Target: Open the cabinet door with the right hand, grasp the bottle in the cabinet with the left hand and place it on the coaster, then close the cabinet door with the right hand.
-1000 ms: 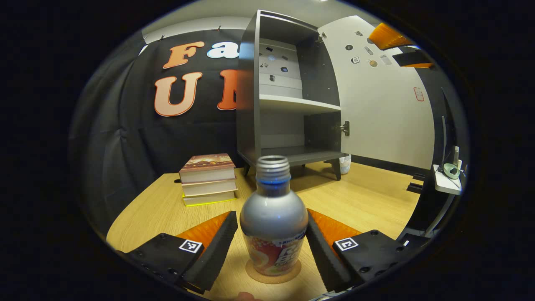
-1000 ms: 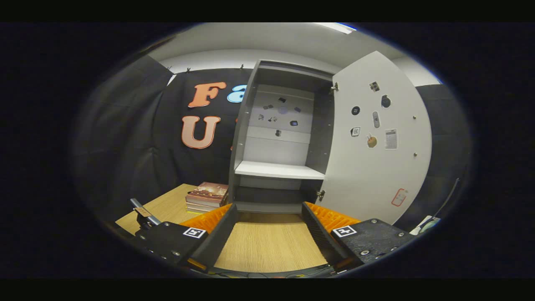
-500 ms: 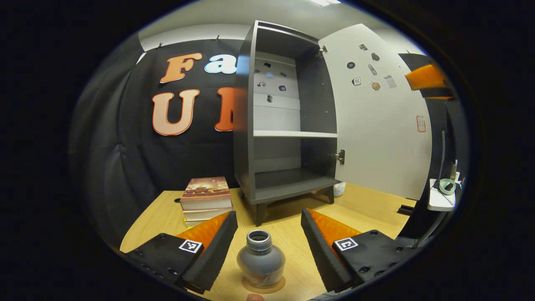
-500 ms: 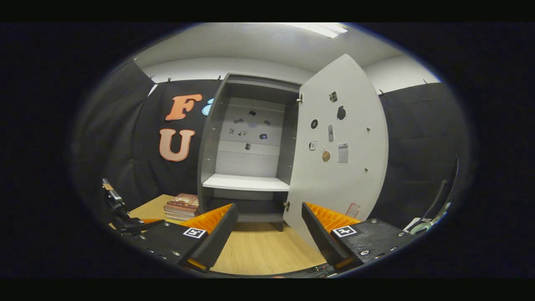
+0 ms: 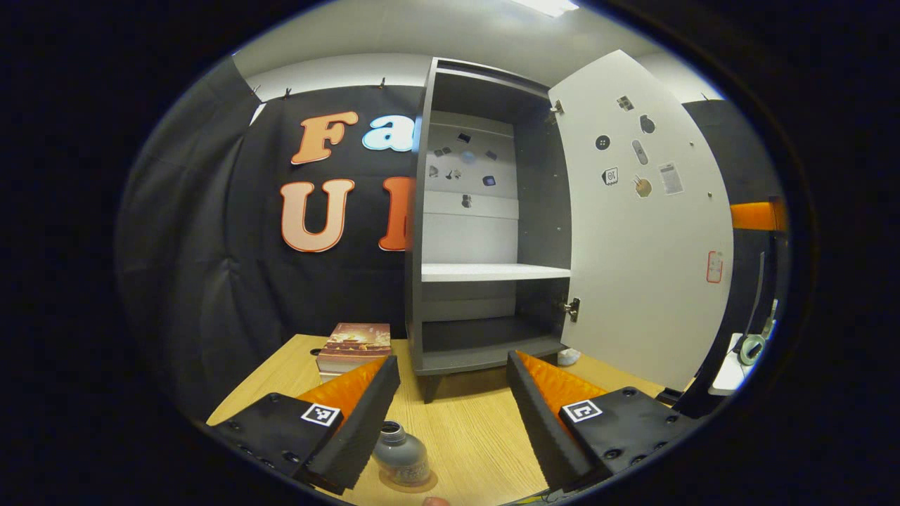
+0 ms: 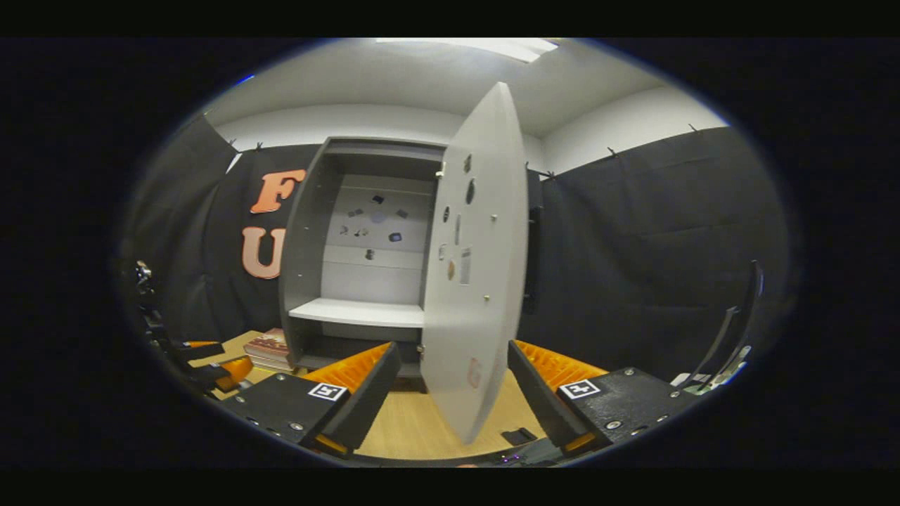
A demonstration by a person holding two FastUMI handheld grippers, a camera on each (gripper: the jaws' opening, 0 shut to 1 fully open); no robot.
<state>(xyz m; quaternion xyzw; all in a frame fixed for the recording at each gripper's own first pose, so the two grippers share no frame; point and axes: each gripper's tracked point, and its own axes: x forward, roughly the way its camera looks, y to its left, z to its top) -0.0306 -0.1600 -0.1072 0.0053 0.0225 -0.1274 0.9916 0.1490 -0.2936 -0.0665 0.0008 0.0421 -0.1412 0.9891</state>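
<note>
Matt metallic bottle (image 5: 401,460), wood-grain table (image 5: 471,436), smooth matt cabinet door (image 5: 647,232)

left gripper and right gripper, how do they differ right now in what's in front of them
The left gripper looks down past the bottle standing on its coaster; the right gripper has the open cabinet door edge-on between its fingers. The left faces the empty cabinet head-on; the right sees it at an angle. Both are open, holding nothing.

No text is legible on the bottle (image 5: 399,457) or door stickers (image 5: 636,165).
</note>
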